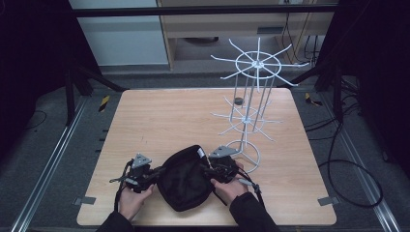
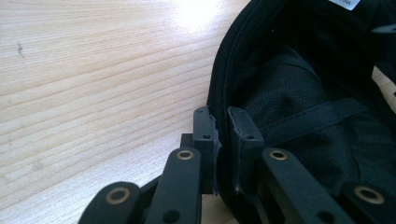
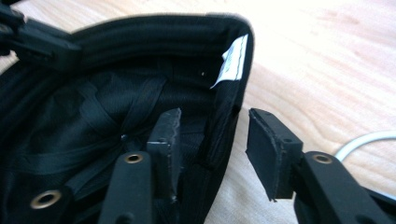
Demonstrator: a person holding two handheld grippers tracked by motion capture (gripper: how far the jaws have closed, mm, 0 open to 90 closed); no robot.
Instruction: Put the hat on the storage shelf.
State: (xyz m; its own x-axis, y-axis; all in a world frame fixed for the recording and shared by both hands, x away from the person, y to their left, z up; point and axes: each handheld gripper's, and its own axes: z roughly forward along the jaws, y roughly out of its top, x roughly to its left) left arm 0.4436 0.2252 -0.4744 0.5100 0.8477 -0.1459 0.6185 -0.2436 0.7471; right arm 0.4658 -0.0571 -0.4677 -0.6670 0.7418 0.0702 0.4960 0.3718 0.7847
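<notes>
Jaws of the left gripper [image 2: 223, 154] are pinched tight on the rim of a black cap [image 1: 186, 176], one pad outside the edge and one inside, with the fabric squeezed between them. Jaws of the right gripper [image 3: 212, 154] stand apart astride the opposite rim: one pad is inside the cap, the other outside over the wood, and a clear gap shows between the outer pad and the fabric, so this side is not yet gripped.

Seen from the high view, the cap lies upside down on the wooden table [image 1: 159, 116] at about six o'clock, close to the near edge, its hollow facing up. The left gripper [image 1: 145, 175] meets it at nine o'clock and the right gripper [image 1: 217, 169] at three o'clock, each held by a hand coming in from below. Holding the rim at two opposite points probably serves to keep the soft crown spread and steady, so that it can be lifted without folding. A white label [image 3: 233, 60] sewn inside the rim sits just beyond the right gripper.

A white wire stand [image 1: 249, 111] with radiating hooks rises at about two o'clock from the cap, its round base near the right hand. It is likely where the cap is meant to hang, though its hooks are bare now.
</notes>
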